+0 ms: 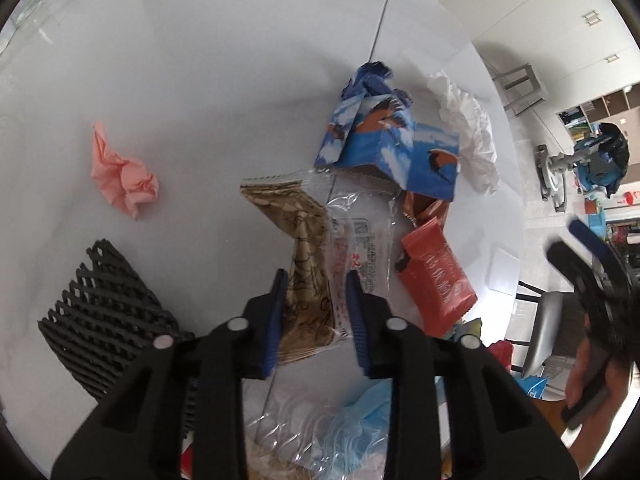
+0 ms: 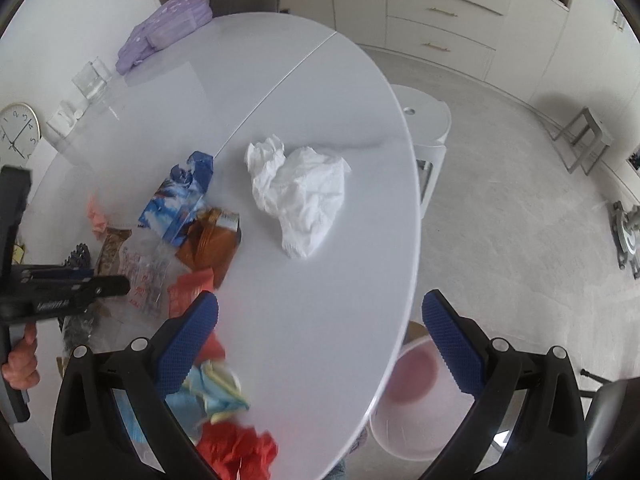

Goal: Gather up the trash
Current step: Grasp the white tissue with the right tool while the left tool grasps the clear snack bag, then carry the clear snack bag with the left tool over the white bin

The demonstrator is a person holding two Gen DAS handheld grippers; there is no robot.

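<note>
a white oval table, split by one seam line, fills your view in a pale kitchen: cream drawers behind it, grey carpet below, a white stool at its far edge and a pink-bottomed bin on the floor by the near rim. a wall clock shows at left, beside two clear glasses and one lilac bag.

your left gripper has its blue pads part open, straddling a clear-and-brown snack wrapper; whether the pads touch it you cannot tell from here. your right gripper hangs wide open over bare tabletop, holding nothing.

the trash lies in one loose cluster: one crumpled white tissue, one blue carton, one pink paper ball set apart, one red packet, one copper-brown wrapper, one black foam net, and a blurred pile of red, blue and yellow scraps nearest you.
</note>
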